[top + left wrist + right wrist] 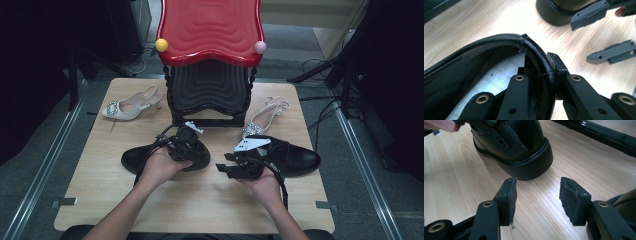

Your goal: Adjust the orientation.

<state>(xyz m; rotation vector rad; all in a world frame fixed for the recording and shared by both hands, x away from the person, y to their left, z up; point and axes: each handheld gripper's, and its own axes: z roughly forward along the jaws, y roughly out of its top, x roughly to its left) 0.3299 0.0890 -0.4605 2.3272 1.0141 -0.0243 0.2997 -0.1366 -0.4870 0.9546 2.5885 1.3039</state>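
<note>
Two black leather shoes lie on the wooden table point(200, 205). In the high view the left black shoe point(132, 159) points its toe left. My left gripper point(196, 150) is shut on that shoe's heel rim point(537, 53), one jaw inside the shoe and one outside. The right black shoe point(295, 157) lies behind my right hand, with one end point(556, 12) in the left gripper view. My right gripper point(224, 162) is open, low over bare wood, holding nothing. Its pads point(511, 195) point at the left shoe's heel point(524, 152), a short way off.
A red-topped stool point(210, 25) stacked on a black one point(210, 90) stands at the table's far middle. One pale slingback heel point(127, 107) lies far left, another point(265, 117) right of the stools. Cables and stands surround the table on the floor.
</note>
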